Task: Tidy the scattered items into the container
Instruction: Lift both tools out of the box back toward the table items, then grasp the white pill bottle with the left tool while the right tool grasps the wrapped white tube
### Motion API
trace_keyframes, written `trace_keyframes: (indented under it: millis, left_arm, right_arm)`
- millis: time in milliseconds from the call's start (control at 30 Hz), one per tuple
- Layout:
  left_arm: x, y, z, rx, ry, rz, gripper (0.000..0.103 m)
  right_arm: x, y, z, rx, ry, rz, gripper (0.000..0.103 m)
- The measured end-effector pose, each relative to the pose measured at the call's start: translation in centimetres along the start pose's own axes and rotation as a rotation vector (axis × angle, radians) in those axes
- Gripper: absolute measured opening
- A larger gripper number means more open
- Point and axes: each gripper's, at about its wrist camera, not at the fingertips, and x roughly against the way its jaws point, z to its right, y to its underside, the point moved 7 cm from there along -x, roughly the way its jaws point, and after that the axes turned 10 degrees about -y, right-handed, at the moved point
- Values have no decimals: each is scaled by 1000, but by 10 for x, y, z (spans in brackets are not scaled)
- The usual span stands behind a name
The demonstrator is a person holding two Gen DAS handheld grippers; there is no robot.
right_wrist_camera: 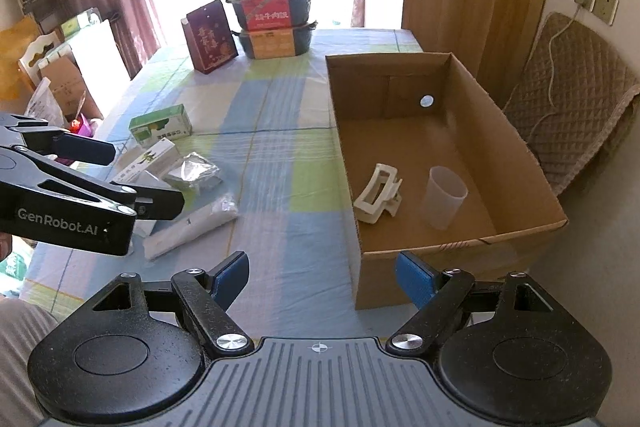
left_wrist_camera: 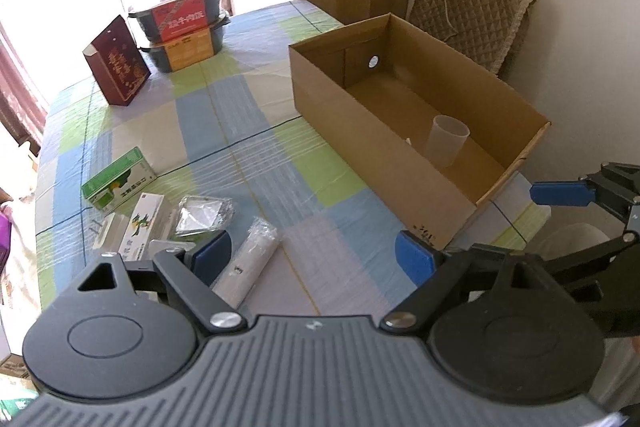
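Observation:
An open cardboard box [left_wrist_camera: 516, 163] [right_wrist_camera: 520, 231] stands on the right of the table. Inside it are a clear plastic cup [left_wrist_camera: 446, 141] [right_wrist_camera: 444, 197] and a white hair claw clip [right_wrist_camera: 380, 197]. Scattered at the left lie a green box [left_wrist_camera: 118, 179] [right_wrist_camera: 162, 125], a white-green box [left_wrist_camera: 142, 223] [right_wrist_camera: 154, 159], a foil packet [left_wrist_camera: 204, 215] [right_wrist_camera: 194, 173] and a white wrapped roll [left_wrist_camera: 250, 263] [right_wrist_camera: 192, 223]. My left gripper [left_wrist_camera: 314, 259] is open above the table, empty, its left finger over the roll's end. My right gripper [right_wrist_camera: 322, 277] is open and empty before the box's near corner.
At the far end stand a dark red gift bag [left_wrist_camera: 116, 65] [right_wrist_camera: 210, 37] and two stacked black food tubs [left_wrist_camera: 184, 27] [right_wrist_camera: 274, 25]. A quilted chair [left_wrist_camera: 472, 7] [right_wrist_camera: 572, 131] sits right of the table. Checked tablecloth [left_wrist_camera: 248, 131] lies bare between the items and the box.

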Motion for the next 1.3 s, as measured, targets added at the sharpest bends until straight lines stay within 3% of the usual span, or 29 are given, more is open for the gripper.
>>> trace_keyframes:
  millis: [367, 767, 900, 1067, 1300]
  left_arm:
    - [-5, 26, -35, 80, -40, -37, 87]
    - [-37, 90, -103, 227, -133, -149, 85]
    - [-50, 105, -121, 260, -146, -184, 82]
    - [-73, 119, -137, 321, -148, -242, 69]
    - [-112, 123, -148, 374, -140, -274, 59]
  right_arm:
    - [-25, 4, -19, 26, -57, -45, 86]
    - [-73, -3, -36, 50, -139, -93, 86]
    - [-95, -5, -43, 60, -163, -126, 86]
    - [-123, -6, -46, 49, -177, -167, 86]
    - [-150, -7, -43, 28, -178, -212, 86]
